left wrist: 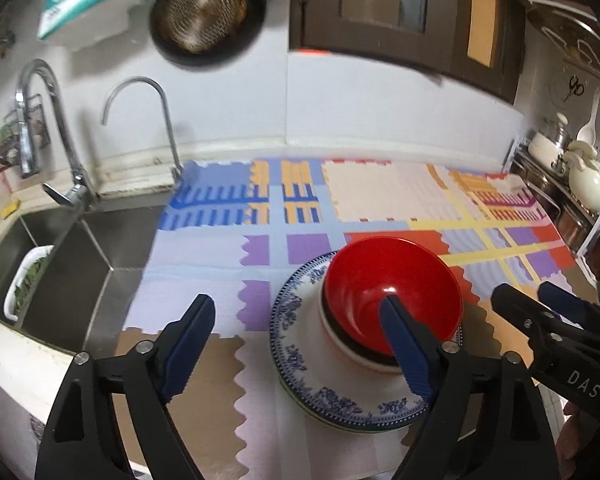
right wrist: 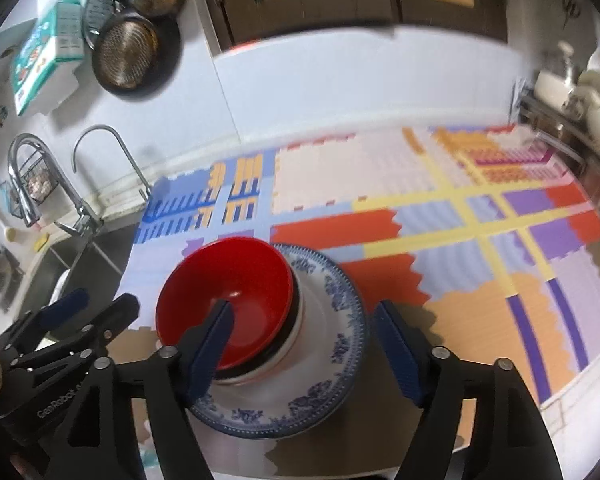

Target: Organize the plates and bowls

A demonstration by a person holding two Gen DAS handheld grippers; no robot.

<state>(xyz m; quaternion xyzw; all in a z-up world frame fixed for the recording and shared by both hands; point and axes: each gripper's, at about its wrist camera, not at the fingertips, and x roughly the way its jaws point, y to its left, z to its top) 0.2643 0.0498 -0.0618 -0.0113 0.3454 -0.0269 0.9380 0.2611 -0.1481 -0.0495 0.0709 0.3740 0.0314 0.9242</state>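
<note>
Here we held both grippers wide apart and empty above the stacked dishes.

We saw the red bowl (left wrist: 392, 292) nested on top of a small stack of bowls, which sat on the blue-patterned plate (left wrist: 296, 332) on the colourful mat (left wrist: 372, 188). The left gripper (left wrist: 300, 344) hung over the near left of the stack, its fingers spread with nothing between the pads. The right gripper (right wrist: 304, 344) hung at the near right, fingers likewise parted and holding nothing. To the far left we saw the sink (left wrist: 72, 280) with its tap (left wrist: 40, 120), well apart from the plate.
</note>
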